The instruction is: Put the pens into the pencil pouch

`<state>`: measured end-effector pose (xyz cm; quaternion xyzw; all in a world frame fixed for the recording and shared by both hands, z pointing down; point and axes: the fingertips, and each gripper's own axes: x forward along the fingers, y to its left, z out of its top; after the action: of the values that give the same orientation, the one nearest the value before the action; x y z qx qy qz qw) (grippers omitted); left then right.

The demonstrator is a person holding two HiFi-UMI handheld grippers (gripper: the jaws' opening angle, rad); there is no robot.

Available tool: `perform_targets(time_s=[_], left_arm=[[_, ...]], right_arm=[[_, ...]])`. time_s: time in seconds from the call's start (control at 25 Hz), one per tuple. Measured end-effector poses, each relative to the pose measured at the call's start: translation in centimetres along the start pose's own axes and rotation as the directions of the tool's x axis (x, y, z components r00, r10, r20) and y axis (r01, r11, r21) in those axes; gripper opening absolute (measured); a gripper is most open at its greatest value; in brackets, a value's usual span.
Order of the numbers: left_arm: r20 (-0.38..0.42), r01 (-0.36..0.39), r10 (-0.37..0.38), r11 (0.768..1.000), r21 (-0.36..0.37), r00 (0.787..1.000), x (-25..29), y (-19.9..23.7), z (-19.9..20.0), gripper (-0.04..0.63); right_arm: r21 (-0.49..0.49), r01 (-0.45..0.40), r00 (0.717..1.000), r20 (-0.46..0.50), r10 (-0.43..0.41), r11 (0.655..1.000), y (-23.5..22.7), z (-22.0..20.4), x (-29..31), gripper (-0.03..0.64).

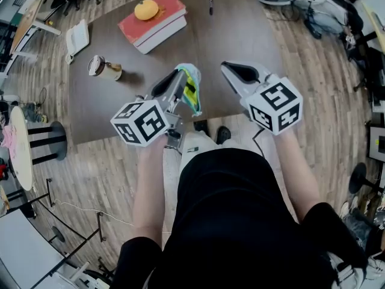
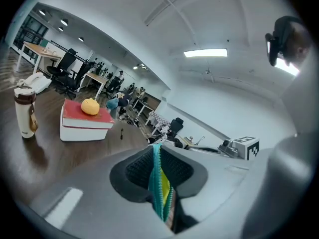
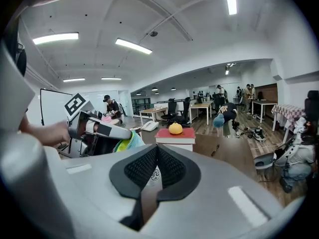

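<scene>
1. Task items. The pouch (image 1: 191,89), teal with a yellow lining, hangs clear of the table (image 1: 240,35), above its near edge. 1 pen (image 1: 210,5) lies at the far side of the table, well apart from the pouch and to the right of the books (image 1: 153,21) that carry the orange (image 1: 146,9).

2. Grippers. The left gripper (image 1: 182,77) pinches the pouch, with both pads pressed flat on the fabric by the zip. The right gripper (image 1: 233,70) hovers just beside the pouch, apart from it, with its jaws pressed together. A pale sliver shows in the slit, too small to identify, and no pen shaft sticks out.

3. Step in hand, as judged: the pouch is presented for loading and the pen on the table is not yet fetched.

4. Next move, as judged:
- The right gripper reaches across the table, spreads its jaws and pinches the pen at mid-shaft.
- The left gripper holds the pouch mouth upward. Whether that mouth gapes enough cannot be told.
- The cup (image 1: 103,68) stands at the left, outside the reach path.
</scene>
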<state>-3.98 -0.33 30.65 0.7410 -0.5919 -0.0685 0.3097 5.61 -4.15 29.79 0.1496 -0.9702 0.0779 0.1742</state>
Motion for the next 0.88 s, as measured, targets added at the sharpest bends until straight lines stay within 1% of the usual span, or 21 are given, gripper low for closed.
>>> perform_targets(time_s=[0.16, 0.28, 0.56, 0.88], left_arm=[[0.001, -0.011, 0.011, 0.998, 0.056, 1.0, -0.6, -0.5, 0.0, 0.041], [0.004, -0.014, 0.014, 0.997, 0.079, 1.0, -0.7, -0.8, 0.2, 0.041], [0.015, -0.026, 0.025, 0.993, 0.114, 1.0, -0.9, -1.0, 0.1, 0.04], [0.021, -0.034, 0.032, 0.992, 0.118, 0.999, -0.9, -1.0, 0.6, 0.04]], right_arm=[[0.007, 0.004, 1.0, 0.006, -0.004, 1.0, 0.3, -0.1, -0.1, 0.008], [0.016, 0.002, 1.0, 0.01, -0.002, 1.0, 0.3, -0.1, -0.2, 0.008], [0.002, 0.001, 1.0, 0.017, -0.002, 1.0, 0.5, 0.1, -0.5, 0.008], [-0.008, 0.001, 1.0, 0.027, -0.001, 1.0, 0.3, 1.0, -0.7, 0.008]])
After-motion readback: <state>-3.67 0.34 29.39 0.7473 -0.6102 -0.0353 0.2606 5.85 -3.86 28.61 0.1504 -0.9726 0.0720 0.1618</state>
